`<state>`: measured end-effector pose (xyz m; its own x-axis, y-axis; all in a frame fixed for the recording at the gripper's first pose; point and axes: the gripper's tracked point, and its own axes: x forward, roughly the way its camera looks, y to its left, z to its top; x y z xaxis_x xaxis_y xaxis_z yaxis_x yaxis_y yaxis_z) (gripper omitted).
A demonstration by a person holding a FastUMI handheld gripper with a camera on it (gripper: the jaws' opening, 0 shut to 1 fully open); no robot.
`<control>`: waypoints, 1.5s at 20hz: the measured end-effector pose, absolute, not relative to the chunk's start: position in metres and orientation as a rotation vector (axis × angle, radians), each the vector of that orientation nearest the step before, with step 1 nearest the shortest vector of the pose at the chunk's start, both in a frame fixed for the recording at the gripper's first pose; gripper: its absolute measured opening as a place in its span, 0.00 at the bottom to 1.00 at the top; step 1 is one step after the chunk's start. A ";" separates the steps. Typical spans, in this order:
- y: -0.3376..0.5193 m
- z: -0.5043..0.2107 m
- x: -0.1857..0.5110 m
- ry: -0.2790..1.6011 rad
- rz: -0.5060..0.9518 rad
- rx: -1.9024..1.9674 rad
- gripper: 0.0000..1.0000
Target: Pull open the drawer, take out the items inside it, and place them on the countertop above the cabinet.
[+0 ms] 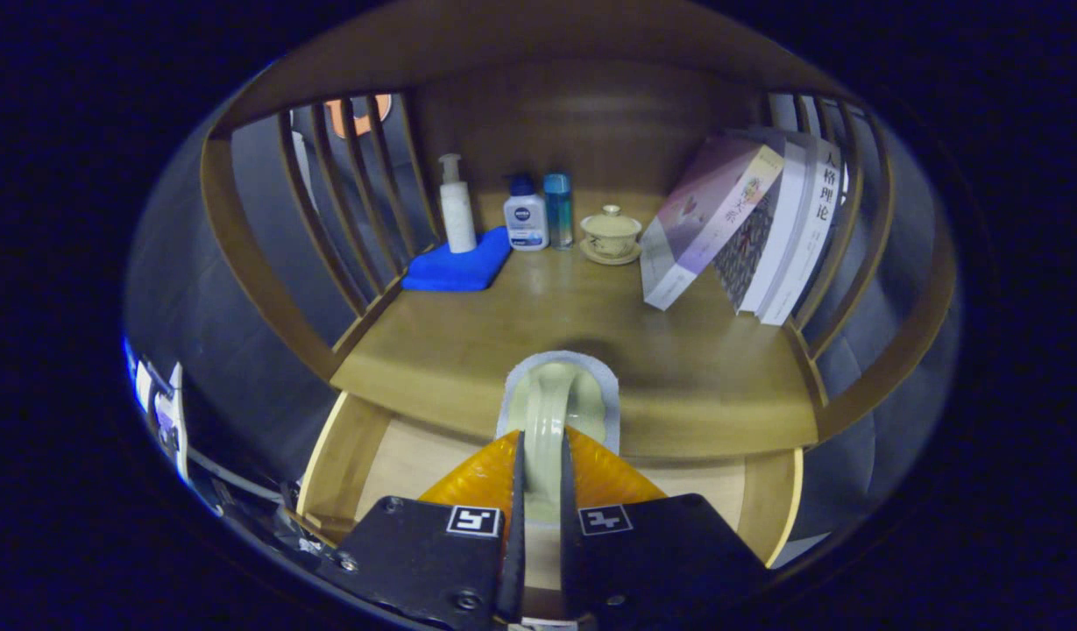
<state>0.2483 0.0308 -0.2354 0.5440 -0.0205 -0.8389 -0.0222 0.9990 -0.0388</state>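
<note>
Gripper view: the gripper (pixel 540 464) has both fingers clamped on a pale green bowl (pixel 551 407), held on edge by its rim, above the open drawer (pixel 415 456) and at the bench (pixel 678 377) front lip. At 12 o'clock beyond stand a lidded teacup (pixel 610 233) and bottles (pixel 527 215), books (pixel 748 228) at 1 o'clock, a blue cloth (pixel 459 265) at 11. I would carry it forward onto the bare wood, lower until it rests, then release.
</note>
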 end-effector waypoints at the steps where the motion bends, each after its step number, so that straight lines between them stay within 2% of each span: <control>1: 0.030 -0.237 0.256 0.996 -0.006 -0.043 0.19; 8: 0.026 -0.266 0.296 0.981 -0.038 0.066 0.19; 22: 0.022 -0.270 0.335 0.899 -0.074 0.002 0.20; 23: 0.021 -0.273 0.333 0.906 -0.078 0.003 0.22; 30: 0.030 -0.249 0.326 0.841 -0.057 -0.008 0.50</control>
